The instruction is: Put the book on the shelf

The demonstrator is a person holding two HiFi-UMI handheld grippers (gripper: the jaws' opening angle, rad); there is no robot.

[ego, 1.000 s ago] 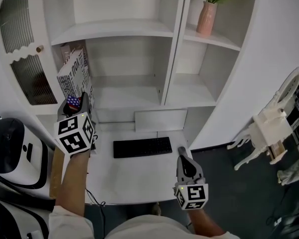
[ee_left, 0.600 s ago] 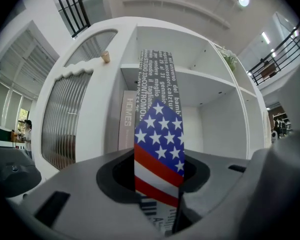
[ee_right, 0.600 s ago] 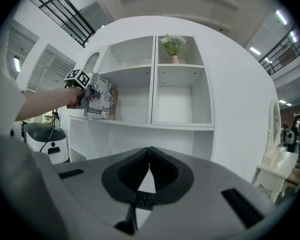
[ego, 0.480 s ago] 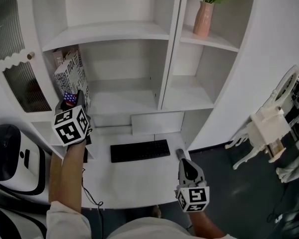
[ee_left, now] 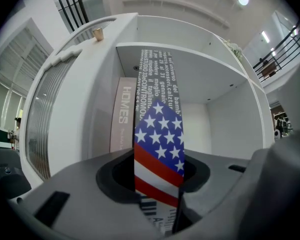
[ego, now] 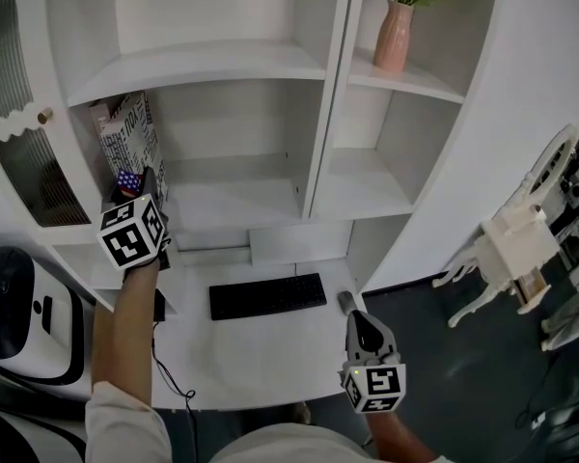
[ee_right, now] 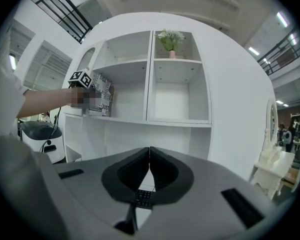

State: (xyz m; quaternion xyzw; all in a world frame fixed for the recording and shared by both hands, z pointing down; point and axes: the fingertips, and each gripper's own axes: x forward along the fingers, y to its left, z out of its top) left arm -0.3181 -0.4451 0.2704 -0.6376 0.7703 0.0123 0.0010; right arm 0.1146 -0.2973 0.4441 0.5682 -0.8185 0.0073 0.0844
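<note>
Head view: book upright at far left edge of shelf bay, open board to its right; 1 keyboard, 1 vase. Left gripper view: left gripper pinches book's flag-printed edge; 1 tan book just beyond, against the wall. Right gripper view: right gripper jaws pressed together, empty.

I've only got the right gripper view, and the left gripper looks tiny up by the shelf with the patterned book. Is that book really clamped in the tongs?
Observer: Yes. The left gripper view shows the left tongs closed on the book, on an edge printed with stars and stripes.
Operator: Is anything else already in there?
Observer: One pale book lettered HOMES stands upright just left of it, near the compartment's left wall.
</note>
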